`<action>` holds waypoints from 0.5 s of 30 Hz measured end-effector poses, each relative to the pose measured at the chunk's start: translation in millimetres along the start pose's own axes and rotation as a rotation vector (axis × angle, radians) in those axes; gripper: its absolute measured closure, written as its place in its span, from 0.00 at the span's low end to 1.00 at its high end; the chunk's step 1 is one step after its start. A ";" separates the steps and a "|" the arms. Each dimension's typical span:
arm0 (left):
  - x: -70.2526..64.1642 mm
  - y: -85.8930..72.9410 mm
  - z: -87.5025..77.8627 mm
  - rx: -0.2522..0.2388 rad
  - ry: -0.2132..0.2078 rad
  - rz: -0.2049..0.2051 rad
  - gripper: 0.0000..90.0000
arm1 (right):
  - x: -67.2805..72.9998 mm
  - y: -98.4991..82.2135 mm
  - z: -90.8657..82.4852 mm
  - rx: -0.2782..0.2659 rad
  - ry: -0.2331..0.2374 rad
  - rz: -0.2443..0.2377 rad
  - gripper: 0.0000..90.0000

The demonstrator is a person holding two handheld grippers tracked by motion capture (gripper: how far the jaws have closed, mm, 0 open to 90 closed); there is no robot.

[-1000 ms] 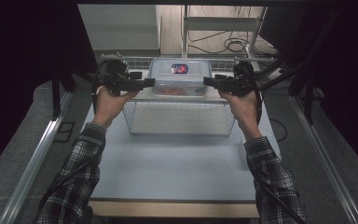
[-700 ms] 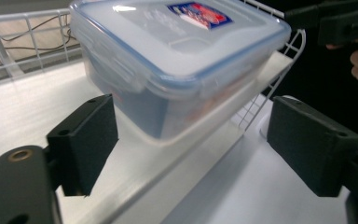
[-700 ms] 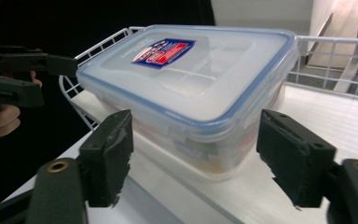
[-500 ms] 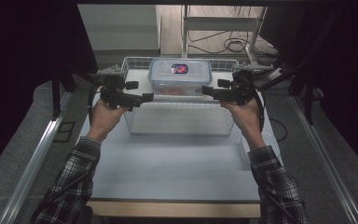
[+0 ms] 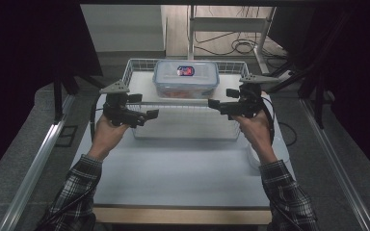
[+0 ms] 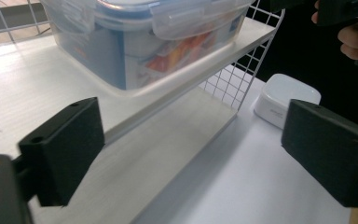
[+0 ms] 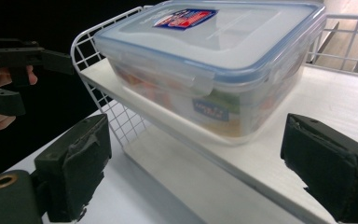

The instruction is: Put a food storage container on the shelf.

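Both grippers have drawn back from the box since a second ago. The left gripper (image 5: 147, 109) hangs with jaws spread, empty; the right gripper (image 5: 220, 98) likewise. Between and beyond their fingers, the clear, blue-rimmed, lidded box (image 5: 186, 78) sits on the wire rack's (image 5: 139, 64) upper shelf, red label on top.

Dim and dark toward left and right edges of high view; brightest at centre. Sharp mid-frame in both gripper views, slightly soft at bottom corners.
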State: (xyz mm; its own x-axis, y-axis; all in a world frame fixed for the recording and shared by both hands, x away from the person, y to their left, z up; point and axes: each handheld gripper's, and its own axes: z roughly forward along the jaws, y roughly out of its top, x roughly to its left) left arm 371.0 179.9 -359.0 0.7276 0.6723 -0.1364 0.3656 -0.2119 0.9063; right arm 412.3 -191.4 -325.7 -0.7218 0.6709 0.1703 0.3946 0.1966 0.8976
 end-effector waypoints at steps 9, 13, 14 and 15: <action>-15.6 -13.5 4.2 0.007 0.024 0.054 0.09 | 7.6 -13.5 -3.2 0.014 0.006 -0.039 0.07; -22.8 -19.4 3.7 0.010 0.011 0.062 0.08 | 12.2 -20.6 -5.8 0.013 0.011 -0.044 0.06; -24.4 -21.0 3.6 0.012 0.011 0.065 0.08 | 14.5 -24.6 -7.1 0.015 0.017 -0.045 0.06; -25.9 -22.8 3.6 0.014 0.008 0.064 0.08 | 14.5 -24.6 -7.1 0.015 0.017 -0.045 0.06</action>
State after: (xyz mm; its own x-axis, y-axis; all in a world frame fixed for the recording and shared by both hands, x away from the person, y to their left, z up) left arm 345.9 164.8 -377.5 0.7452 0.6626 -0.0752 0.3266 -0.2642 0.9075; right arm 388.0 -191.6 -342.5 -0.7487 0.6486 0.1373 0.3698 0.2368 0.8984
